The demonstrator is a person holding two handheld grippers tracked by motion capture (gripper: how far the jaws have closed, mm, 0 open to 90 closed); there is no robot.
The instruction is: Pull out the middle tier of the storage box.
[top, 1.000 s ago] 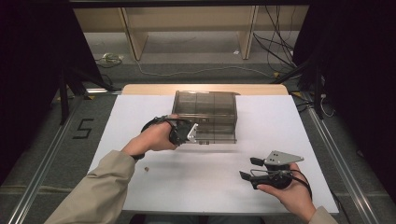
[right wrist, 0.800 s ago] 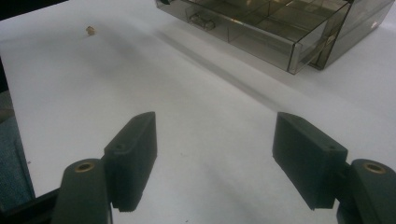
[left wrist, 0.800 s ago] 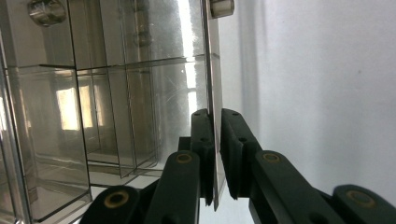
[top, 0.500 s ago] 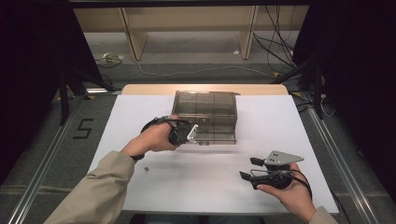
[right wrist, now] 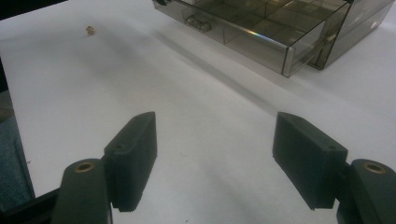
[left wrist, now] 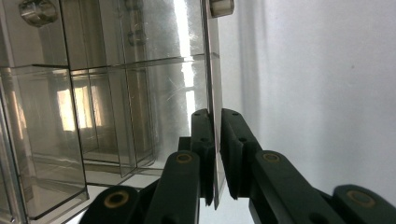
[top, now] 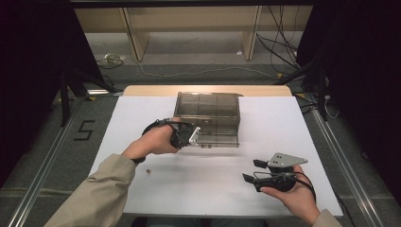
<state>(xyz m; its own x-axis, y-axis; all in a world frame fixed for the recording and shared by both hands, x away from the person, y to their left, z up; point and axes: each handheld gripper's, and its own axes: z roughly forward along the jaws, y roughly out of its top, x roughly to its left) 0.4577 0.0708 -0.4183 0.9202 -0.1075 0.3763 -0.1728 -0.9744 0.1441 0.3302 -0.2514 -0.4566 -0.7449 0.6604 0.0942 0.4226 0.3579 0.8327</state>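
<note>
The left forearm wears a beige sleeve (top: 97,194) with a loose cuff. The left tongs (left wrist: 215,154) are black, with brass-coloured pivot pins on their links and a pale three-cornered plate (top: 194,135) on the body. The right tongs (right wrist: 215,163) carry blocky black pads, a grey three-cornered plate (top: 283,160) with dark screw dots, and a black cable (top: 307,184) looping at 3 o'clock.

Small brass piece (top: 148,170) loose on white table sheet (top: 198,184); floor marking "5" (top: 84,130) at left.

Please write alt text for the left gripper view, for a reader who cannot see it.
The left gripper, with two black jaws, is shut on the thin edge of a clear smoky plastic compartment box. A white table surface lies to the right.
</note>
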